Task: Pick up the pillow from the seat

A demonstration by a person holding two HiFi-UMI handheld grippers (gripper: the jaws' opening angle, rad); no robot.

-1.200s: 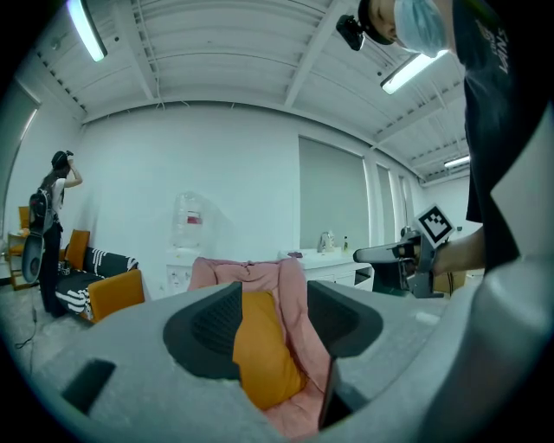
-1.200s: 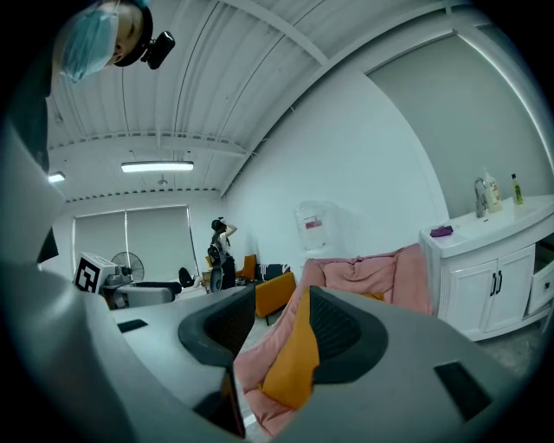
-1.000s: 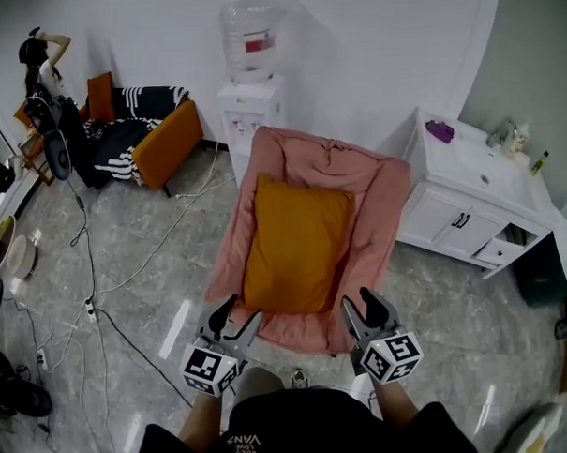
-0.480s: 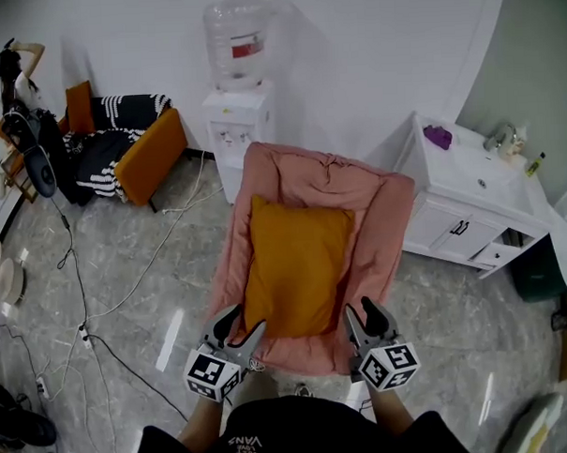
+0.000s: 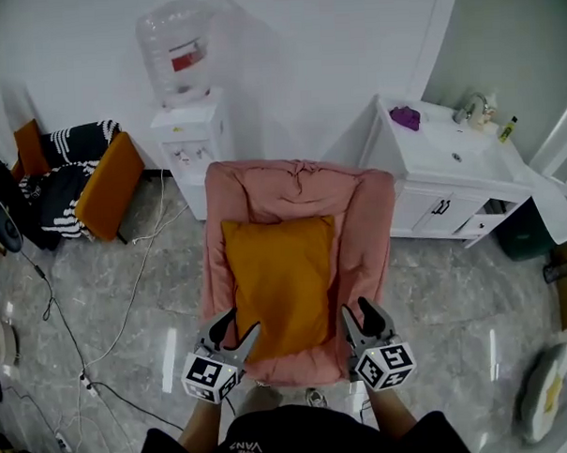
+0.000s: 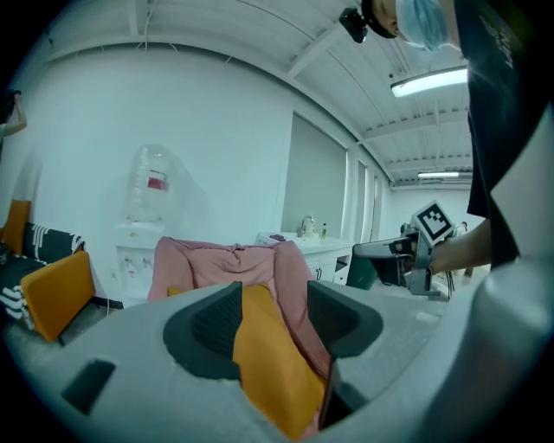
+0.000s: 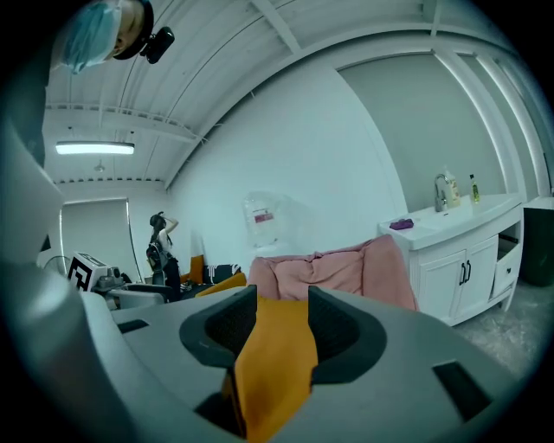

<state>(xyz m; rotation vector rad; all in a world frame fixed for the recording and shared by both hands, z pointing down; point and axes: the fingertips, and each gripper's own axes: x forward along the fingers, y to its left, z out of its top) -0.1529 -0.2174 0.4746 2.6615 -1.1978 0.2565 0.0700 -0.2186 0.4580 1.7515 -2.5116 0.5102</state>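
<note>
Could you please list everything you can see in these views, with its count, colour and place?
pillow: one, orange, lying on the seat.
seat: one, pink, padded, in the middle of the floor.
water dispenser: one, white with a clear bottle on top, by the wall behind the seat.
sink cabinet: one, white, right of the seat.
small item: one, purple, on the cabinet top.
armchair: one, orange, far left, with black-and-white striped fabric on it.
cables: several, dark and white, on the floor at left.
bystander: one, dark clothing, far across the room.
left gripper: one, grey, fingers apart, at the pillow's front left corner.
right gripper: one, grey, fingers apart, at the pillow's front right corner.
</note>
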